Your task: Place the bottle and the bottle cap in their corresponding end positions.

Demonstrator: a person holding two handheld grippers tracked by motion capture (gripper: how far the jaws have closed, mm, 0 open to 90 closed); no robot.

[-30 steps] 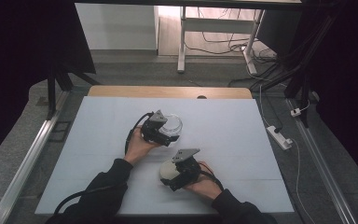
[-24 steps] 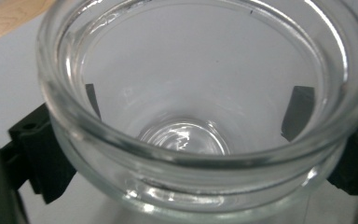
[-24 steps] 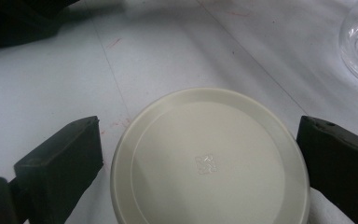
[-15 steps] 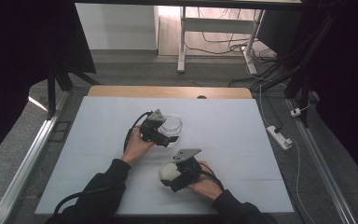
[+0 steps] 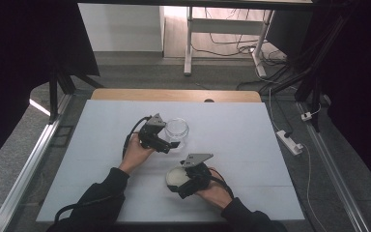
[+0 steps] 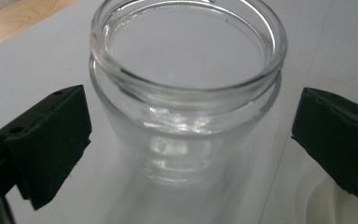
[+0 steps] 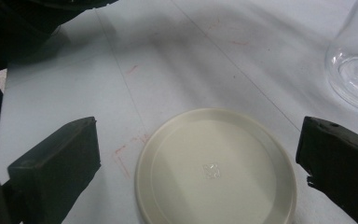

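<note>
Left tool (image 6: 186, 140) wide open, jaws flanking upright glass jar (image 6: 186, 93), no contact. Right tool (image 7: 200, 168) wide open around cream lid (image 7: 214, 170), flat on worktop (image 5: 246, 130) near jar.

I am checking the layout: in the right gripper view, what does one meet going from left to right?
Left black jaw, then the cream lid lying flat on the table, then the right black jaw; the glass jar stands far right, farther back.

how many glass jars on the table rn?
1. The glass jar stands upright and lidless mid-table, between the open jaws of the left gripper. Its cream lid lies apart, nearer the person, between the right gripper's open jaws.
</note>
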